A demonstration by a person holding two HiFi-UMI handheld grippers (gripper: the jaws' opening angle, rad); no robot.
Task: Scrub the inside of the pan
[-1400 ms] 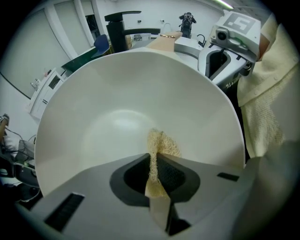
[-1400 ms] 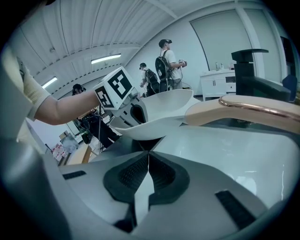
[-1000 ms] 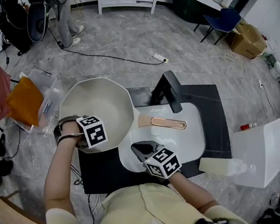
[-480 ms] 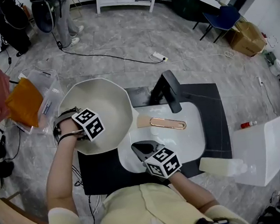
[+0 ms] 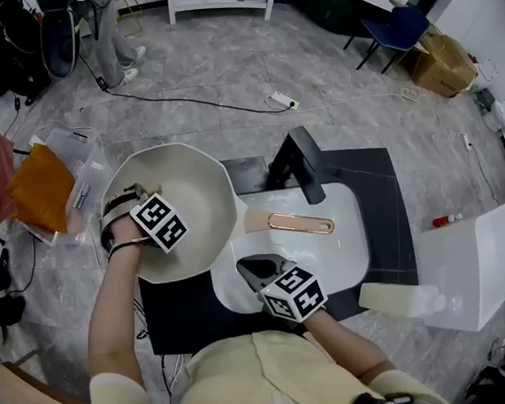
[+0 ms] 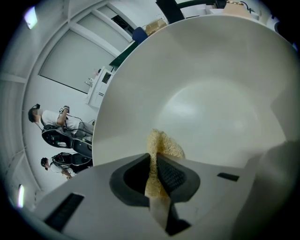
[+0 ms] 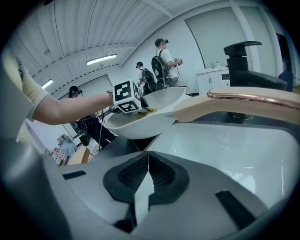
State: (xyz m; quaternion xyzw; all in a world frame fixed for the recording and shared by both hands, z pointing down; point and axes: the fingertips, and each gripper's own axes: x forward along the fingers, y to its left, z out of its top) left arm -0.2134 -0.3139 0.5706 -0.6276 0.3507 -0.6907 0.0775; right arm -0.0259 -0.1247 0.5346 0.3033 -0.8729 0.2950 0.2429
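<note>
A cream pan [image 5: 190,194] lies at the left end of the white sink [image 5: 346,254], its copper-inlaid handle [image 5: 299,224] reaching right over the basin. My left gripper [image 5: 138,197] is inside the pan near its left wall, shut on a yellowish scrub pad [image 6: 161,143] that presses against the pan's inner surface [image 6: 215,93]. My right gripper [image 5: 255,268] hovers at the sink's front rim, shut, with nothing between its jaws. From the right gripper view, the pan [image 7: 140,123] and its handle [image 7: 234,101] are ahead, with the right gripper [image 7: 148,174] apart from both.
A black faucet [image 5: 305,160] stands behind the sink on a dark counter [image 5: 384,184]. A white box [image 5: 477,268] and a pale bottle [image 5: 400,300] are at the right. A bin holding an orange cloth [image 5: 42,186] sits left; a cable [image 5: 190,103] crosses the floor.
My left gripper has slid the pad a little up and left inside the pan and turned slightly. The right gripper and the pan have stayed put.
</note>
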